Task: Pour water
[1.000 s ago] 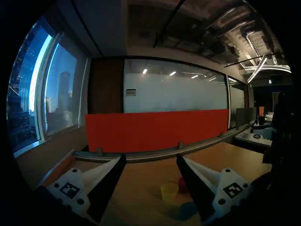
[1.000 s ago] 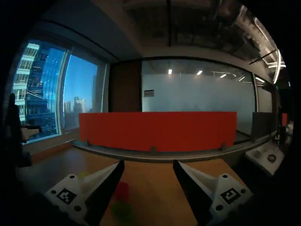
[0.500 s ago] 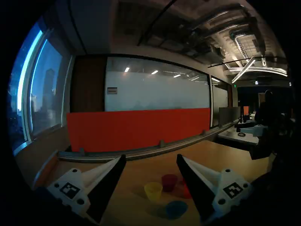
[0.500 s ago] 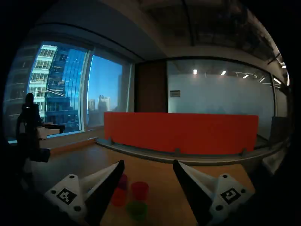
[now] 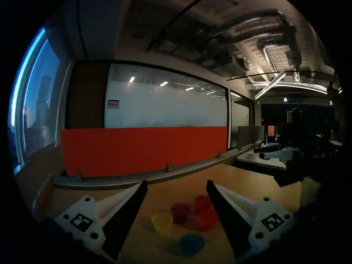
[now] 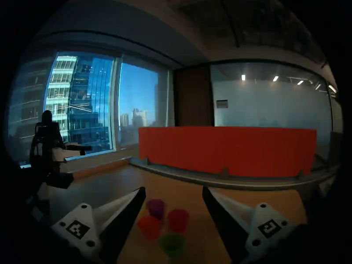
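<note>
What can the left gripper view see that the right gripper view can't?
Left gripper view: a yellow cup, a blue cup and ceiling pipes. Right gripper view: a purple cup, a green cup and a bright window with tall buildings outside. Both: red cups, the orange panel and the wooden table.

Too dim to tell whether any cup holds water. In the left gripper view the right gripper (image 5: 278,163) is a dark shape at the far right, its detail lost. In the right gripper view the left gripper (image 6: 70,163) is likewise a silhouette; the orange cup (image 6: 149,225) hides the purple cup's (image 6: 155,206) base
</note>
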